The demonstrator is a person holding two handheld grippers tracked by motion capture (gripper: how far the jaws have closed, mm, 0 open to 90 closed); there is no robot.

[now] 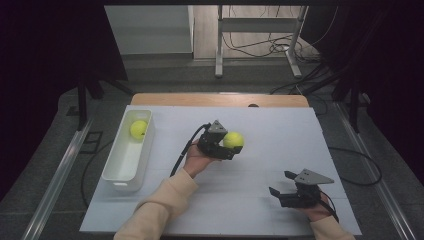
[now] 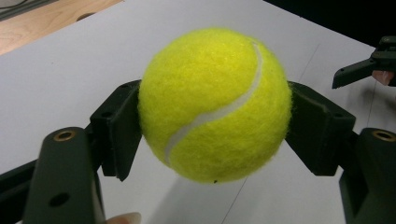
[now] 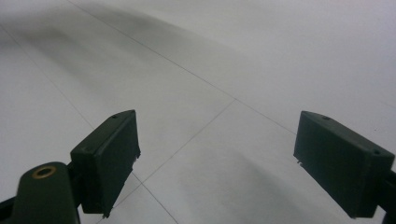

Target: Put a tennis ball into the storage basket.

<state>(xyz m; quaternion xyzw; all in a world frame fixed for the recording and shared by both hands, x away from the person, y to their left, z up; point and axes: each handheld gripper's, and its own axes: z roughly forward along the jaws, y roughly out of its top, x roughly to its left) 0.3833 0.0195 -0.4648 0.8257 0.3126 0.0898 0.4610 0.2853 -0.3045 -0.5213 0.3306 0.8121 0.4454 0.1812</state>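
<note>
**A:** Look at the left gripper — both black pads are pressed hard against the sides of a tennis ball, pinching it across its middle.

**B:** A firm pinch too. In the left gripper view the ball hangs clear of the white bench, with its shadow on the surface below it. The curved white seam runs across the face turned to the camera.

**A:** From the high view that ball sits near the middle of the bench, held out at the end of the left gripper, the cable trailing back past the sleeve.

**B:** And the right gripper?

**A:** Down by the near right corner, well apart from the ball. Jaws spread wide, with bare white bench between them in the right gripper view.

**B:** There's a second ball over on the left.

**A:** Yes, lying in the far end of the white tray, which stands along the left edge of the bench. Neither gripper is near it.
</note>
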